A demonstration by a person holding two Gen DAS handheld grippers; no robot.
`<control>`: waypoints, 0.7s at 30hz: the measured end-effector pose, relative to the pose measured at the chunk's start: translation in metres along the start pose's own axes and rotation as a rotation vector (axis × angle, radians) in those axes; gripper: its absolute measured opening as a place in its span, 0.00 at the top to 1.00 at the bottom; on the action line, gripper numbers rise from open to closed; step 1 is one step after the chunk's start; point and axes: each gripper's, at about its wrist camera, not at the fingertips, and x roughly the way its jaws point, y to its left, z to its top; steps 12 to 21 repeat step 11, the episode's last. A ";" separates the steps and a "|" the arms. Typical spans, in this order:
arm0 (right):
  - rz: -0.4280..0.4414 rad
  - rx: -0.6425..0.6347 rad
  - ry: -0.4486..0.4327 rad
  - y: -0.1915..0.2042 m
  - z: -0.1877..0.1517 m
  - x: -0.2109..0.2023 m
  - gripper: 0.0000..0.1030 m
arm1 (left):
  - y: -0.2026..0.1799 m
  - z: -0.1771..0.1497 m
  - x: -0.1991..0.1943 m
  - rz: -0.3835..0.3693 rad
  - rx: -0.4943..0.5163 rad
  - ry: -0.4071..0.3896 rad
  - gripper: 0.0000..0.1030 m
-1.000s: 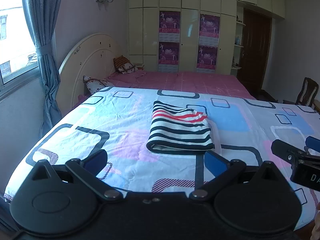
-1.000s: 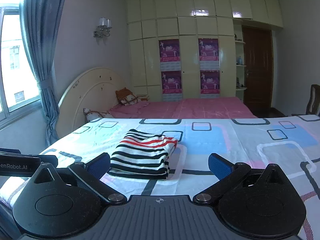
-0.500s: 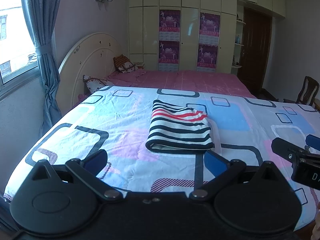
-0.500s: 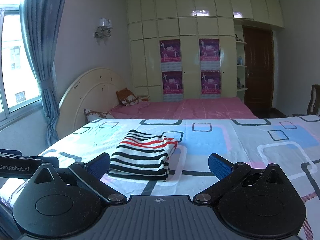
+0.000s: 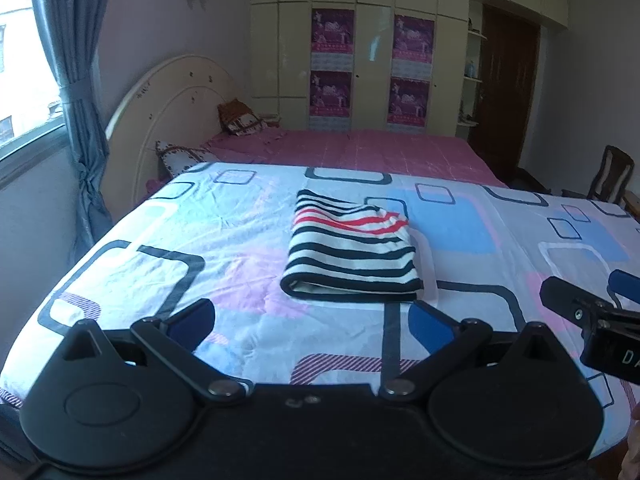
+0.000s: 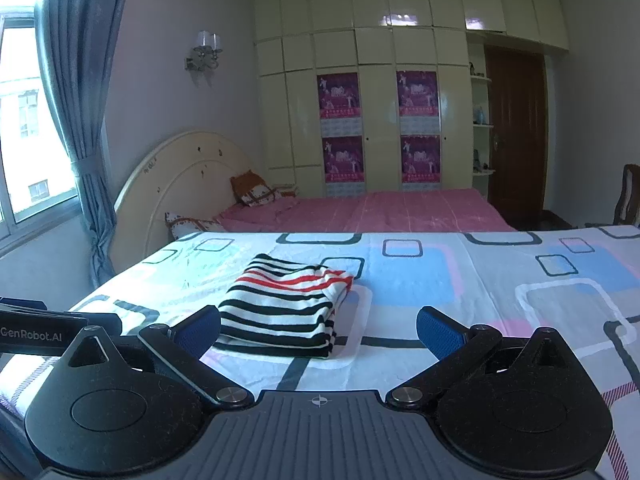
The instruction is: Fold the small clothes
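1. The striped garment (image 5: pixel 352 254) lies folded into a compact rectangle on the patterned bed cover (image 5: pixel 160 248), well in from the near edge and about midway between the left and right edges.
2. Its folded, rounded edge faces the near edge of the bed; the red stripes run across the part nearer the far edge.
3. The left gripper (image 5: pixel 312 322) hovers over the near edge of the bed with its jaws spread wide and holding nothing.
4. In the left wrist view the garment sits ahead of the jaws, beyond the blue pads (image 5: pixel 430 328), and lines up with the gap between them, apart from both.
5. The right gripper (image 6: pixel 320 330) is likewise released, its jaws wide apart and empty, low over the near edge.
6. In the right wrist view the garment (image 6: pixel 286 306) lies ahead and to the left, its near left corner just behind the left blue pad (image 6: pixel 200 330); whether they touch I cannot tell.
7. The right pad is well apart from the garment.
8. Each gripper shows at the side of the other's view: the right one (image 5: pixel 592 312) toward the right edge, the left one (image 6: pixel 40 328) toward the left.
9. Beyond the patterned cover are a pink sheet (image 6: pixel 380 210), a cream headboard (image 6: pixel 180 176) and pillows (image 6: pixel 256 194).
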 end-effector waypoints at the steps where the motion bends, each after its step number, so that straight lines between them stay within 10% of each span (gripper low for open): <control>1: -0.001 0.001 0.003 -0.001 -0.001 0.002 0.00 | -0.001 0.000 0.002 -0.001 0.005 0.003 0.00; 21: -0.031 0.035 0.037 -0.015 -0.003 0.026 0.00 | -0.007 0.006 0.028 -0.046 0.048 -0.038 0.00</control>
